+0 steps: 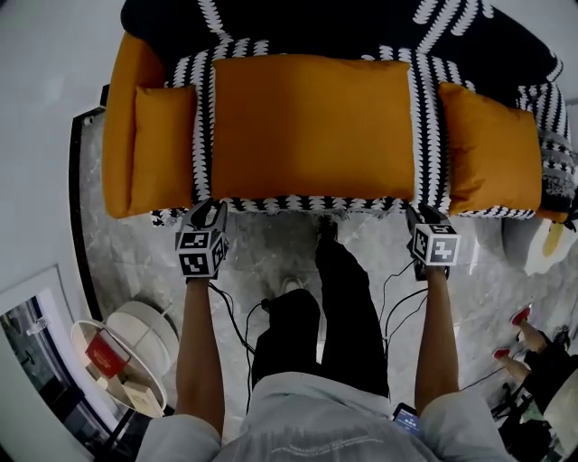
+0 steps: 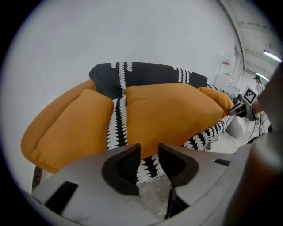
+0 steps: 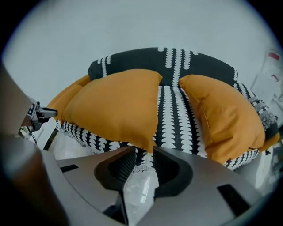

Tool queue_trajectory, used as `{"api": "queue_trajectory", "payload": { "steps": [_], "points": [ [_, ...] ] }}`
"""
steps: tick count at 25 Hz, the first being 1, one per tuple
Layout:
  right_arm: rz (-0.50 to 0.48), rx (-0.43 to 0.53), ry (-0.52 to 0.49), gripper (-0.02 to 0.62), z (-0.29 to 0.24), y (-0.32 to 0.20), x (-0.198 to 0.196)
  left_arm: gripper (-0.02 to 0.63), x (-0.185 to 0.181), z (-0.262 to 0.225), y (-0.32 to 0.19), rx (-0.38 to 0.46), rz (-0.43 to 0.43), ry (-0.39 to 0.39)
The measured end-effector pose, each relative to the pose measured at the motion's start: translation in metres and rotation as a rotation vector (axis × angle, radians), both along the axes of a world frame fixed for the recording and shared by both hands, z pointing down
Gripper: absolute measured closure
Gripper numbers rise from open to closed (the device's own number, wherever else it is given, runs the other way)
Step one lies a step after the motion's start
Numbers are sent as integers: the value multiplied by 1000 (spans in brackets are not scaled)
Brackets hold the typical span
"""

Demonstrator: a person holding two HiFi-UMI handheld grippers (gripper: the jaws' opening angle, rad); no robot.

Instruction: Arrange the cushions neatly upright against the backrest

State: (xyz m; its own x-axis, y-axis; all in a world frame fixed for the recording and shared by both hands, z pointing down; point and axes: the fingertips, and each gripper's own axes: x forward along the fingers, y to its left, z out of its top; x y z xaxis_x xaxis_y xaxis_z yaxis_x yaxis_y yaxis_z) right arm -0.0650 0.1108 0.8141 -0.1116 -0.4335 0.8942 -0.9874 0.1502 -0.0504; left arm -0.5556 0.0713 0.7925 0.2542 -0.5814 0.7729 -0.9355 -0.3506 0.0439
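A large orange cushion lies flat over the seat of a black-and-white patterned sofa, its front edge at the seat's front. A smaller orange cushion lies at the left end, another at the right end. The dark backrest is behind them. My left gripper hangs at the large cushion's front left corner, jaws open and empty. My right gripper is at the front right corner, also open with nothing between its pads.
An orange armrest bounds the sofa's left end. On the marble floor, a round white side table with small items stands at the lower left. Cables trail by the person's legs. A white object and someone's feet are at the right.
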Motion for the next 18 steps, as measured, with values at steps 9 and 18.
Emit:
{"api": "queue_trajectory", "payload": {
  "steps": [9, 18],
  "points": [
    [-115, -24, 31, 471, 42, -6, -7, 445, -15, 56, -11, -53, 15, -85],
    [-36, -17, 39, 472, 59, -13, 9, 479, -12, 65, -13, -91, -18, -49]
  ]
}}
